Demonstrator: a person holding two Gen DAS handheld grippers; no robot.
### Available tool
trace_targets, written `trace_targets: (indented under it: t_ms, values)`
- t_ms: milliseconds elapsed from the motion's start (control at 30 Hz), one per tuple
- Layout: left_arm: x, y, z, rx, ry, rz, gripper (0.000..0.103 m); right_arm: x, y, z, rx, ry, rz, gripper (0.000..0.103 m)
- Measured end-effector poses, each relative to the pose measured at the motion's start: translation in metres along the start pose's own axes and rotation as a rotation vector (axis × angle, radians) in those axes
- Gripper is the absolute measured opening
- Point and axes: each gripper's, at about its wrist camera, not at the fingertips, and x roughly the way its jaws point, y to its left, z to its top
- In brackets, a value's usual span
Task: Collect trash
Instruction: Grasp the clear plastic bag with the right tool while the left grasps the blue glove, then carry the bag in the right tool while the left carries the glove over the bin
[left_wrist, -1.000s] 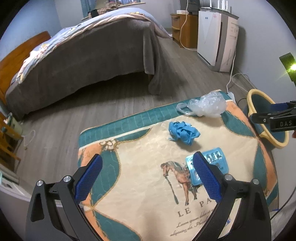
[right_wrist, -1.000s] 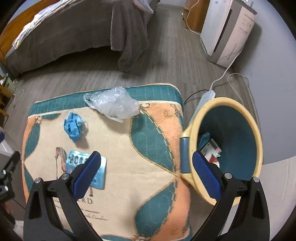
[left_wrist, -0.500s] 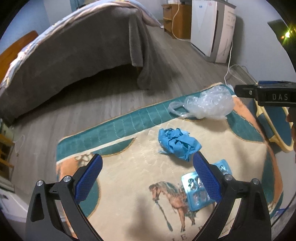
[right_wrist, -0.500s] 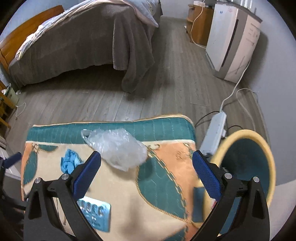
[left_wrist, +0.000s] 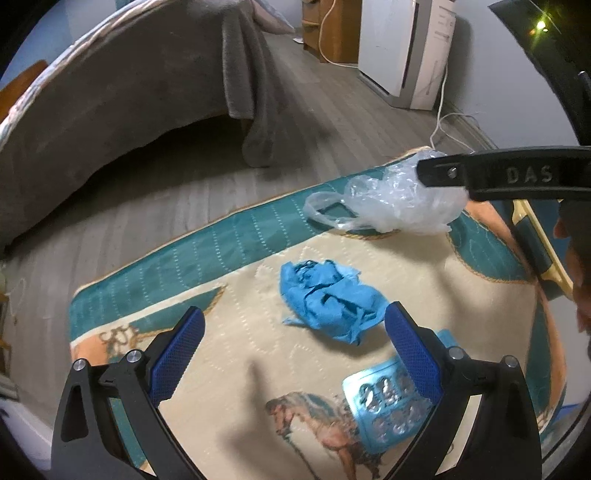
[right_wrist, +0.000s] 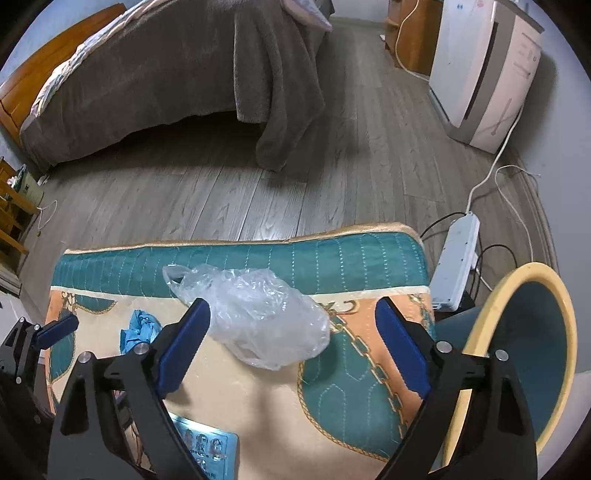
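I am bringing my 2 wide-open, empty grippers, left gripper (left_wrist: 293, 345) over the blue glove (left_wrist: 328, 301) and right gripper (right_wrist: 293, 338), just starting to close, over the plastic bag (right_wrist: 258, 314), and next I am squeezing each.

Your left gripper (left_wrist: 293, 360) hung with jaws wide over bare cloth on the table (left_wrist: 229, 243), the crumpled blue glove (left_wrist: 328, 299) just ahead and the blister pack (left_wrist: 388, 410) partly under its right finger. Your right gripper (right_wrist: 293, 345), its jaws having just narrowed a little, had the clear plastic bag (right_wrist: 258, 314) lying untouched between its fingers, with open cloth to the right of the bag. Beyond the table's right edge the yellow-rimmed bin (right_wrist: 532, 339) gaped open, the power strip (right_wrist: 456, 262) and cables lying on the floor beside it.
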Motion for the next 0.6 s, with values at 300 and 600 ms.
trace_targets:
  t_ms: [300, 600]
  values:
    - [0.025, -0.013, 0.003, 0.025, 0.047, -0.044, 0.072, 0.015, -0.003, -0.007, 0.06, 0.093, 0.111, 0.048]
    - [0.025, -0.014, -0.005, 0.032, 0.102, -0.064, 0.025, -0.001, -0.003, -0.013, 0.062, 0.099, 0.151, 0.019]
